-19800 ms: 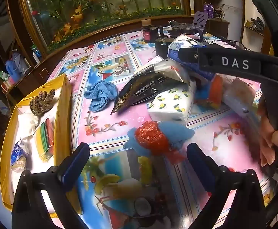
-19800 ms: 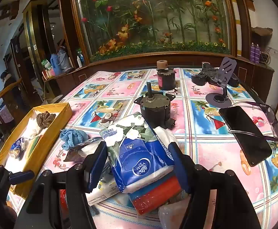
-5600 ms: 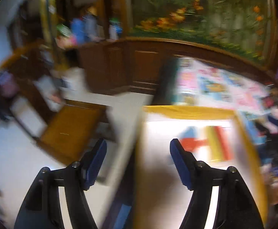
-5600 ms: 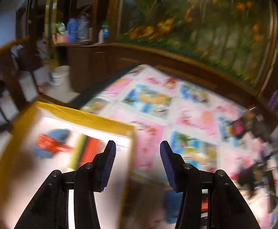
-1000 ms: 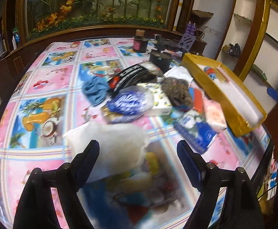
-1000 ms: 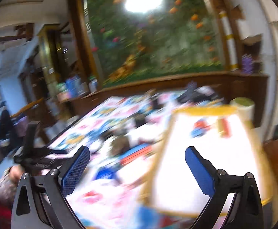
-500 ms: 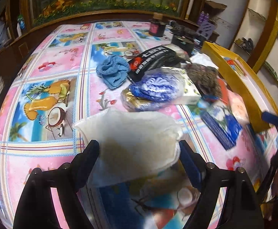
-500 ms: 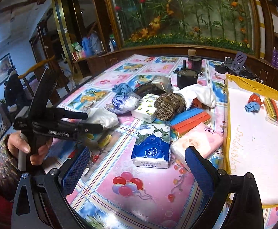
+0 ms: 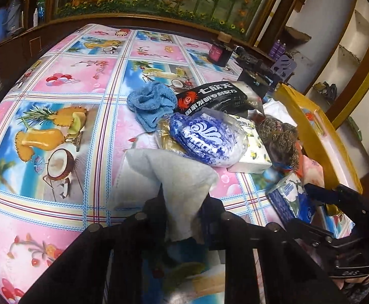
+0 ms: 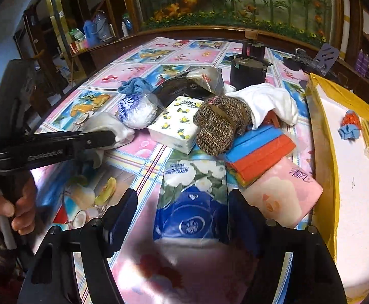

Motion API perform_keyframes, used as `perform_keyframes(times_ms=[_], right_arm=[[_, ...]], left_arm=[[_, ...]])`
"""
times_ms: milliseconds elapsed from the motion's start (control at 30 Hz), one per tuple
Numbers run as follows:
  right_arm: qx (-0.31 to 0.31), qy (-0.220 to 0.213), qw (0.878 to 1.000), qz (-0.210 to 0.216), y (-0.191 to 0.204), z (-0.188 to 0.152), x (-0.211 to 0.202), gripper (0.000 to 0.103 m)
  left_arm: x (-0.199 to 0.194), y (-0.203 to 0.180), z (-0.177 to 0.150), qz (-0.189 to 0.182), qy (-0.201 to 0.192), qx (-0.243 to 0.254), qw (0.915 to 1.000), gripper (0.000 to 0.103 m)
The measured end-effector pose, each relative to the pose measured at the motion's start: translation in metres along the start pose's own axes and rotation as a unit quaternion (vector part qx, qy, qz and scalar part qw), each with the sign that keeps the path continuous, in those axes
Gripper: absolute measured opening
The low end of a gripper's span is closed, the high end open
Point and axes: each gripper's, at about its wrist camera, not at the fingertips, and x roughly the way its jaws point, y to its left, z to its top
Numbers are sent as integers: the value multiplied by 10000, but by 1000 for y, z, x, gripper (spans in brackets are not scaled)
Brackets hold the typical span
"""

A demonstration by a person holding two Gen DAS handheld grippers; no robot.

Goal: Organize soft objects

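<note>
The left tool (image 9: 183,202) has just clamped onto the near edge of the white cloth (image 9: 174,174), which lies on the surface (image 9: 65,81) beside the pile of soft goods. The right tool (image 10: 182,212) has been narrowing around the blue tissue pack (image 10: 192,202); its right pad seems to touch, the left stands clear. 2 items lie in the yellow tray (image 10: 321,136).
</note>
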Motion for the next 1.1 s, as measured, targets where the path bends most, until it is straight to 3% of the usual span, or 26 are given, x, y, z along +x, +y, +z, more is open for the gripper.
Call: perform_keyframes(times_ms=[200, 300, 333, 467, 633, 700, 733, 833, 1100], right_arm=[[-102, 119, 9991, -399, 10, 0, 5, 78], [34, 11, 9985, -550, 7, -2, 3, 61], [130, -23, 9985, -528, 5, -3, 3, 56], [298, -8, 9993, -223, 3, -4, 3, 57], [144, 254, 9995, -102, 13, -3, 15, 76], [282, 173, 9994, -24, 9, -3, 13, 59], [414, 130, 9990, 120, 5, -4, 12, 56], [812, 28, 9960, 384, -5, -6, 10, 56], [1286, -137, 9906, 444, -8, -9, 8, 55]], left_arm=[[-4, 2, 0, -180, -39, -41, 9998, 20], [-8, 3, 0, -207, -95, -52, 9997, 20], [-10, 3, -1, -242, -111, -48, 9996, 20], [-10, 1, -2, -381, -75, 5, 9992, 20], [-8, 3, -3, -435, -10, -44, 9990, 20], [-6, 6, -4, -507, 59, -110, 9986, 20], [-6, 6, -4, -526, 69, -118, 9985, 20], [-6, 8, -6, -600, 97, -159, 9980, 20], [-1, 7, -7, -684, 240, -117, 9973, 20]])
